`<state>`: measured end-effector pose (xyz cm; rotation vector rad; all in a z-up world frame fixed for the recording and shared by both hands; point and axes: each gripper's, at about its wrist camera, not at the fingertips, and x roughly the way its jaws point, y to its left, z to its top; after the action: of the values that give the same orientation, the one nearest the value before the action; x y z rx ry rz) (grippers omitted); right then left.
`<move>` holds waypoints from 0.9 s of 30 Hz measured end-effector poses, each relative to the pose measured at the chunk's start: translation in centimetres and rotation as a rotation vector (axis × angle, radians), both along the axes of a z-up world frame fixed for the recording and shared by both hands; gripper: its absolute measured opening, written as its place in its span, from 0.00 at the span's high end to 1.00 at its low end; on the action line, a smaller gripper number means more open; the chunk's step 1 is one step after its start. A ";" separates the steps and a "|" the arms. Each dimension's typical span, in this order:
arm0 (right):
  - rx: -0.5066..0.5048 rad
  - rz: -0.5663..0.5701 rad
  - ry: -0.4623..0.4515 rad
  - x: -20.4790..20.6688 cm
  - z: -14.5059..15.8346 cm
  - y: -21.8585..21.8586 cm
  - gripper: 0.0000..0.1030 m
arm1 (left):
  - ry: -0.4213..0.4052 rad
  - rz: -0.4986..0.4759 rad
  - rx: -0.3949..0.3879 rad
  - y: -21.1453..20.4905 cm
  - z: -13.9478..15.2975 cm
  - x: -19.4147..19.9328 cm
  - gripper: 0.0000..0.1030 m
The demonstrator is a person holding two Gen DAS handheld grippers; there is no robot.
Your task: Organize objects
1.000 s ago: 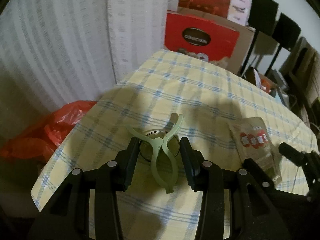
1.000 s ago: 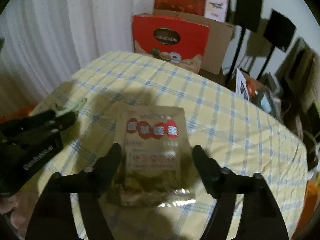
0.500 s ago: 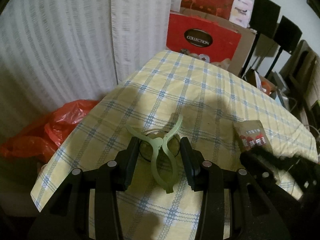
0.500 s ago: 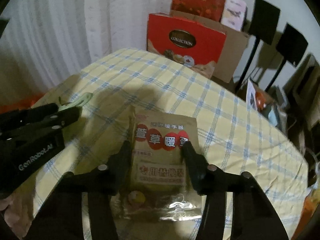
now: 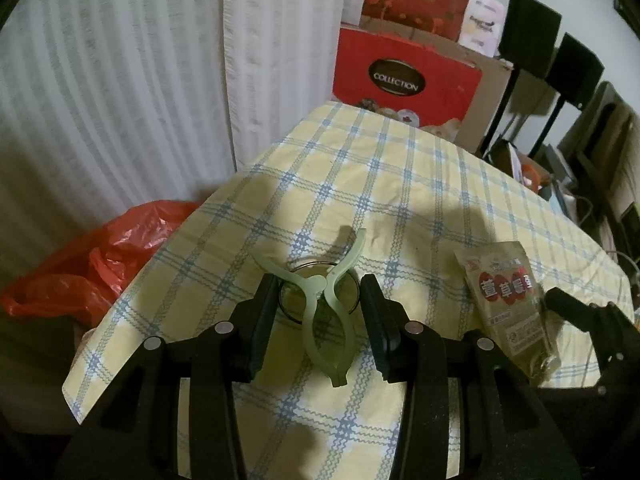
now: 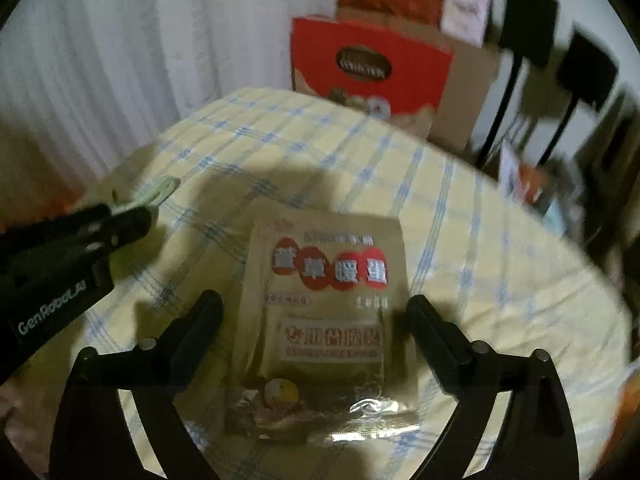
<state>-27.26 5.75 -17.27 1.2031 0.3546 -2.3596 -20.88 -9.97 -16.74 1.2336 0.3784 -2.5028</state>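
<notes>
- Left gripper [image 5: 320,304]: jaws clamp a clear glass jar [image 5: 318,294] on the checked tablecloth [image 5: 400,184]; a pale green clip [image 5: 326,316] rests across its rim.
- Snack pouch [image 6: 326,312]: flat on the cloth, just right of the jar.
- Right gripper [image 6: 316,316]: jaws have just been opening, spread wide either side of the pouch, pads clear.

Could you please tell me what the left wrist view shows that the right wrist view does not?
Only the left wrist view shows the round glass jar between the left tool's fingers, with the pale green plastic clip resting across it, and the orange plastic bag beside the table.

Only the right wrist view shows the right tool wide open, its fingers clear of the beige printed food pouch.

Both show the yellow checked tablecloth, the pouch, the clip and the red cardboard box.
</notes>
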 end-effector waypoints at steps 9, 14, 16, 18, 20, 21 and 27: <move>0.015 0.039 -0.021 0.3 0.9 -0.4 0.45 | 0.003 -0.002 -0.002 0.0 0.1 0.0 0.62; 0.000 0.022 -0.006 0.9 0.9 -0.5 0.46 | 0.011 0.001 -0.004 0.0 0.3 0.2 0.62; -0.003 0.015 0.000 0.9 0.8 -0.4 0.46 | 0.011 0.002 -0.004 0.0 0.3 0.2 0.62; 0.000 0.010 0.005 1.0 1.0 -0.5 0.47 | 0.012 0.003 -0.005 0.0 0.3 0.2 0.62; -0.003 0.008 0.009 1.1 1.1 -0.4 0.48 | 0.012 0.003 -0.005 0.0 0.4 0.3 0.62; -0.008 0.012 0.015 1.3 1.2 -0.4 0.70 | 0.012 0.004 -0.006 0.0 0.4 0.3 0.62; 0.021 0.060 -0.037 1.3 1.4 -1.1 0.95 | 0.010 -0.002 -0.007 -0.1 0.6 0.3 0.62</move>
<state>-25.95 4.61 -15.88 1.2265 0.3982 -2.2846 -20.57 -10.07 -16.18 1.2196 0.3708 -2.5108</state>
